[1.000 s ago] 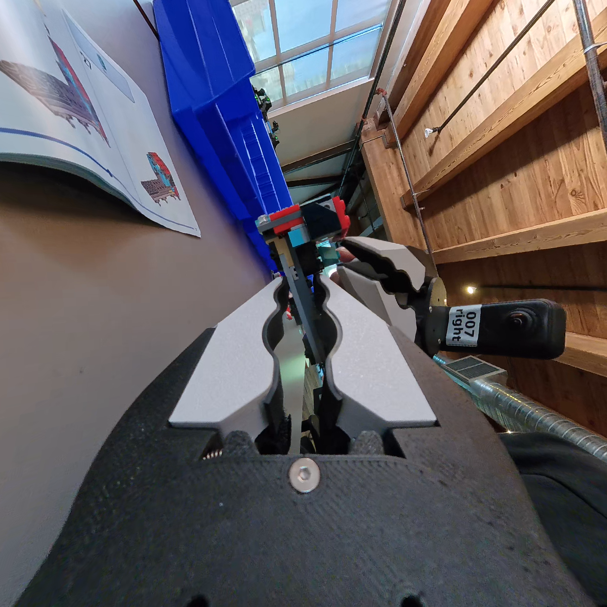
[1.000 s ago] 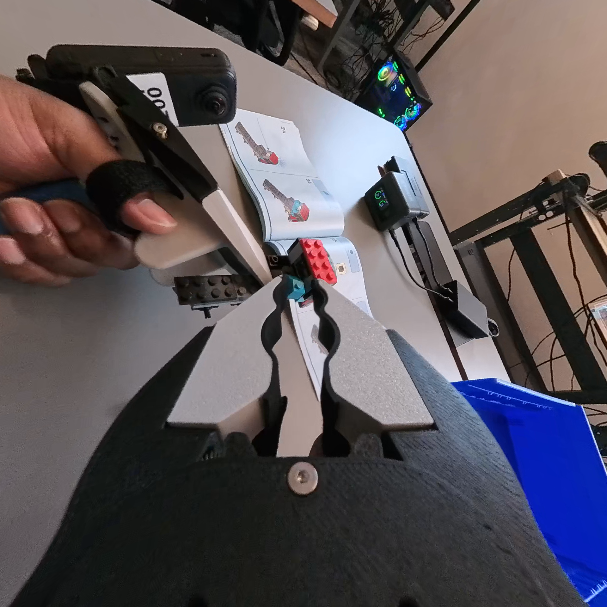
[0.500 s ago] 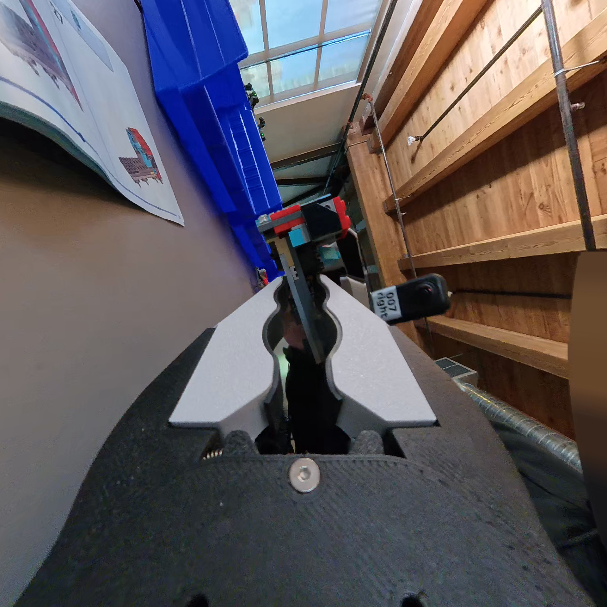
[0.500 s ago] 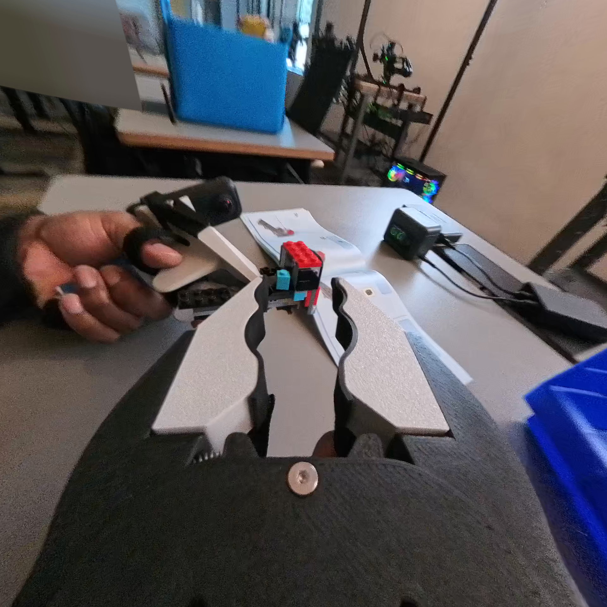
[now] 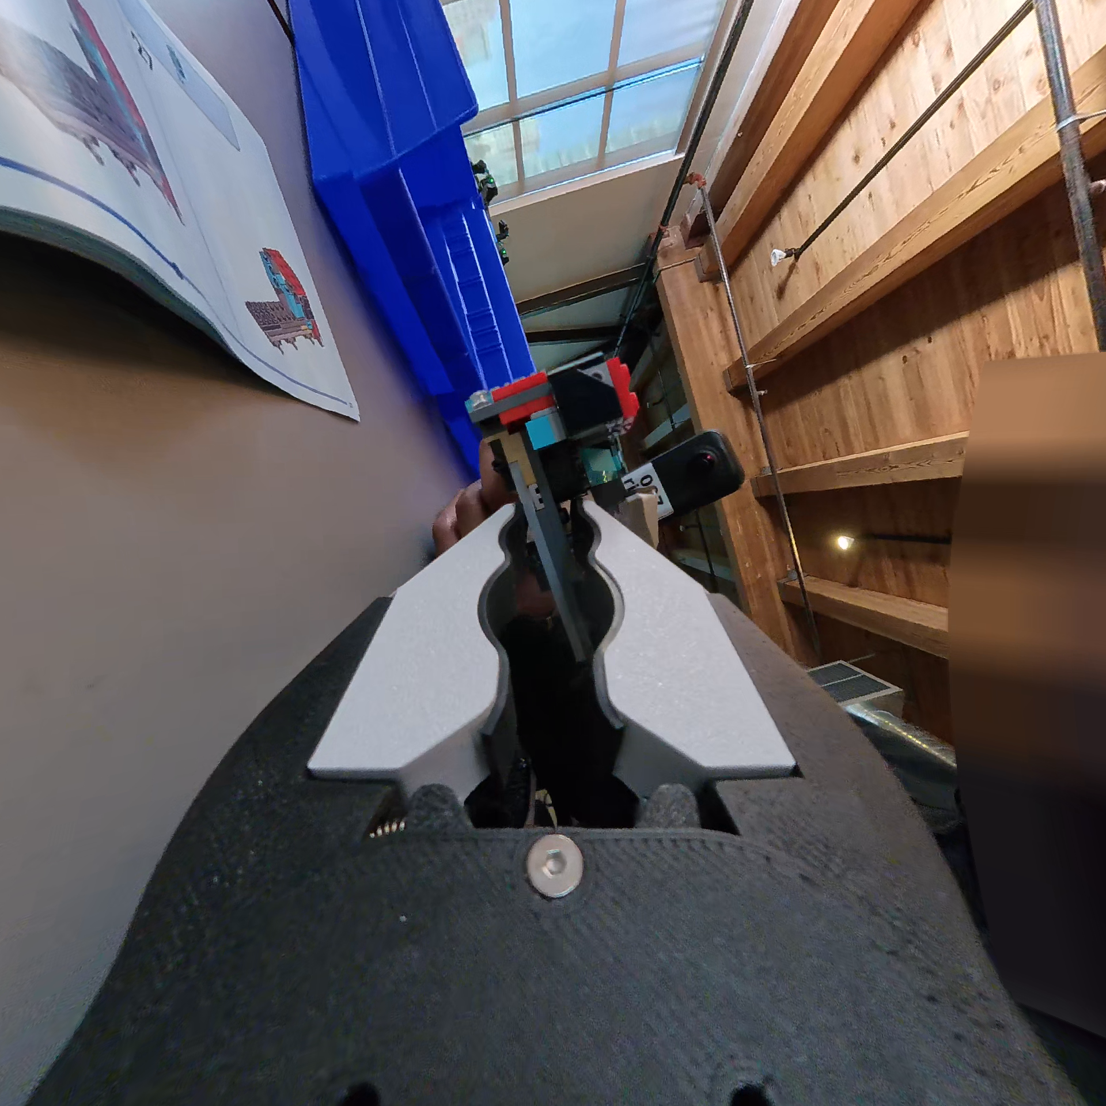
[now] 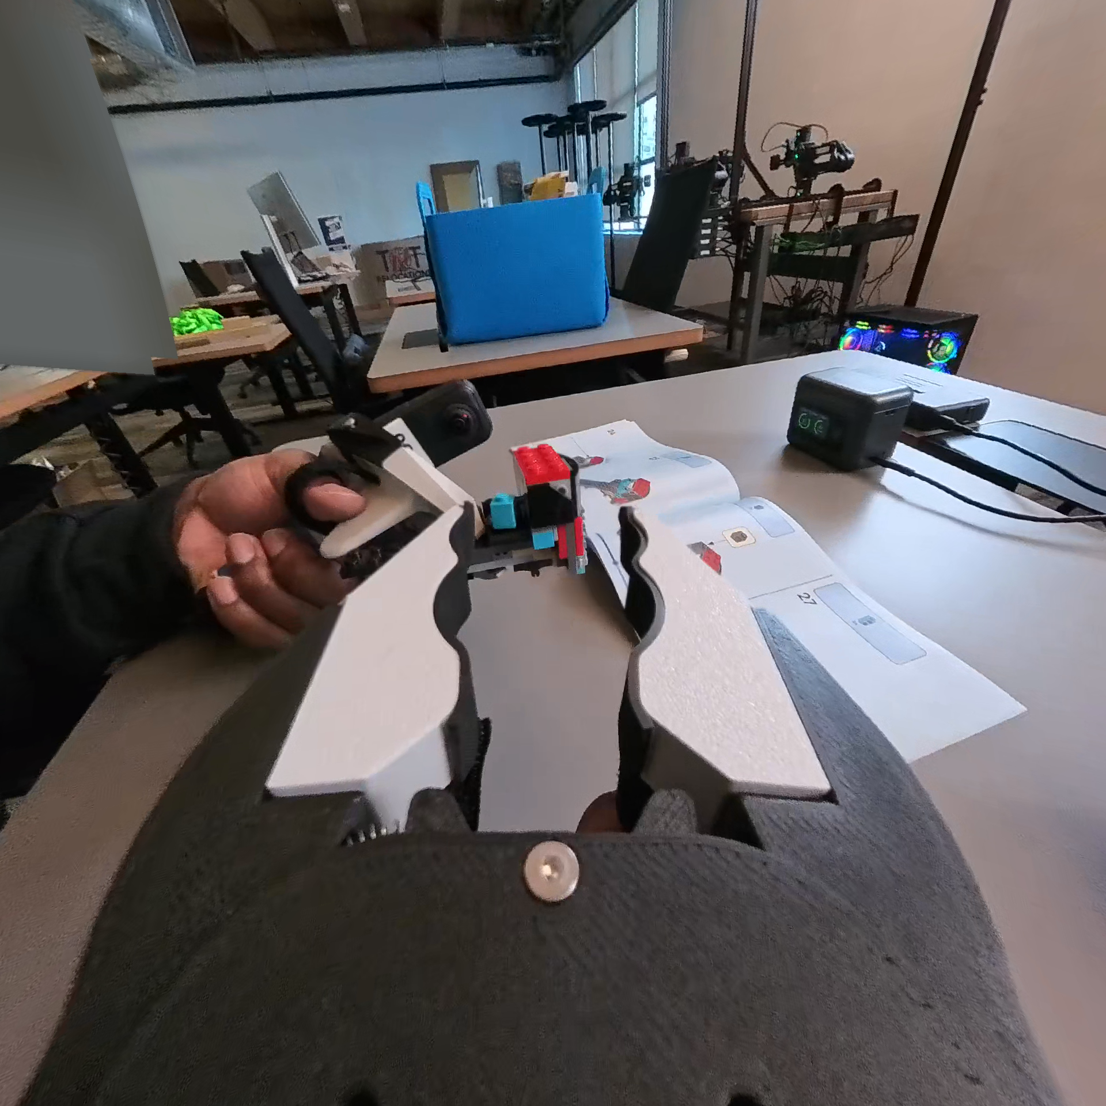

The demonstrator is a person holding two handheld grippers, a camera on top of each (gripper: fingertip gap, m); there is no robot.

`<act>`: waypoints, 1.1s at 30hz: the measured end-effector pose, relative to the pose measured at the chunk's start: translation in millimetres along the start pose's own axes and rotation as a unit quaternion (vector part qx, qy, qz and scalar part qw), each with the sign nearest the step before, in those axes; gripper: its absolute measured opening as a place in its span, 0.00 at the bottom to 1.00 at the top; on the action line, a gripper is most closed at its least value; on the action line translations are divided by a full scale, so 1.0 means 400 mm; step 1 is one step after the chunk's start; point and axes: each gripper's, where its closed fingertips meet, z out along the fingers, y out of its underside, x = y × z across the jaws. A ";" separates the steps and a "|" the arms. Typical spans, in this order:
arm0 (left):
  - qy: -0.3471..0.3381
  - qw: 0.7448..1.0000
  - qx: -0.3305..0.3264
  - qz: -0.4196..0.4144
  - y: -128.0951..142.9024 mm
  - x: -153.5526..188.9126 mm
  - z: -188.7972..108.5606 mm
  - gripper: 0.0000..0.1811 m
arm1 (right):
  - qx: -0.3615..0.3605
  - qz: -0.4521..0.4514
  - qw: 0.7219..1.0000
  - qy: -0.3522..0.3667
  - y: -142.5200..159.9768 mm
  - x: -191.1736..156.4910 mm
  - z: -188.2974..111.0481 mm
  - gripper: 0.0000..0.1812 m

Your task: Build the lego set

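Left tongs (image 5: 547, 526) clamped on lego build (image 5: 550, 419) by its thin grey baseplate, held above tabletop (image 6: 898, 574) | right tongs (image 6: 541, 526) spread, empty, near build | light, rigid, studs pop apart; grip baseplate edges, not red top.

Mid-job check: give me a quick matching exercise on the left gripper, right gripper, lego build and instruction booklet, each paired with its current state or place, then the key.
Things:
1. left gripper
2. right gripper
3. lego build
4. instruction booklet

States or places:
A. lying open on the table
B. open, holding nothing
C. shut on the grey plate of the build
D. held just above the table, red brick on top

Pairs: 1-C, 2-B, 3-D, 4-A
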 end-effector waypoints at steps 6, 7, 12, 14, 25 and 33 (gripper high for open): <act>-0.014 1.000 -0.008 0.009 0.008 -0.008 0.006 0.08 | -0.023 0.005 1.000 0.014 0.015 0.013 0.005 0.27; -0.017 1.000 -0.010 0.011 0.010 -0.009 0.007 0.08 | -0.024 0.005 1.000 0.016 0.016 0.014 0.006 0.27; -0.020 1.000 -0.015 0.016 0.015 -0.010 0.009 0.08 | -0.035 0.002 0.999 0.028 0.023 0.022 0.011 0.26; -0.019 1.000 -0.014 0.015 0.014 -0.009 0.007 0.08 | -0.036 0.003 0.999 0.030 0.024 0.024 0.011 0.26; -0.019 1.000 -0.005 0.009 0.007 -0.011 0.003 0.08 | -0.037 -0.097 0.993 0.059 0.021 0.037 -0.013 0.24; -0.038 0.999 0.006 0.004 0.000 -0.022 0.004 0.08 | -0.069 -0.437 0.892 0.087 0.064 -0.012 -0.037 0.29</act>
